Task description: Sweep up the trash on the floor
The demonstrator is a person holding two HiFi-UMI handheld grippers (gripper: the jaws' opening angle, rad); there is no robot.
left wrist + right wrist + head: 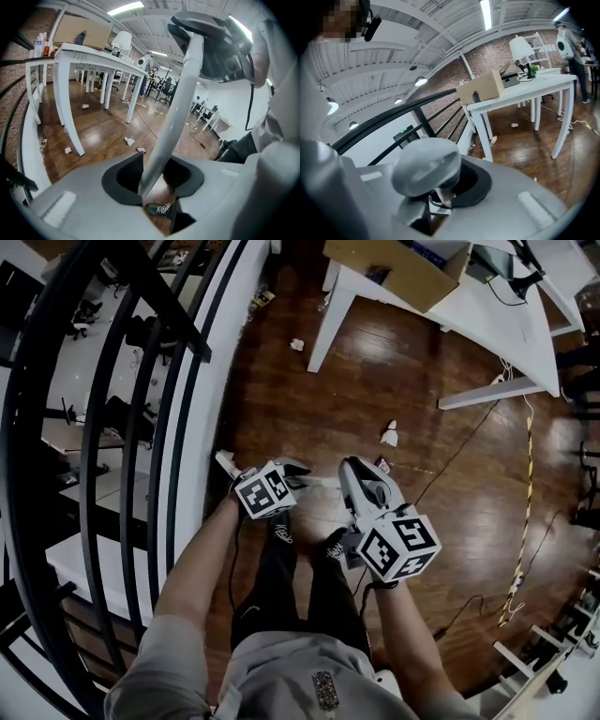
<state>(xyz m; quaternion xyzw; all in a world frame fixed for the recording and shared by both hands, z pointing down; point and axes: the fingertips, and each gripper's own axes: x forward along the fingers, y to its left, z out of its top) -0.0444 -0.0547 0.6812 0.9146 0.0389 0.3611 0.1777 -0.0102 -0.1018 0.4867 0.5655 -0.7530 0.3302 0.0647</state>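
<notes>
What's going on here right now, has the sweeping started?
A person stands on the wooden floor holding one long white handle with both tools. The right hand-held gripper is shut on the handle's knobbed top. The handle runs between the jaws of the left hand-held gripper, which stand a little wider than it. Ahead lie paper scraps, one in the open, another by the white table. No sweeping shows yet.

The person wears a grey short-sleeved top [281, 671], black trousers [274, 587] and dark shoes with pale lacing [335, 545] (a small glittering piece [324, 690] on the chest may be a badge). The pale grey plastic left gripper [298, 472] and right gripper [354, 468] each carry a white cube with black square markers [265, 491], and a thin black cable [232, 568] hangs below.
</notes>
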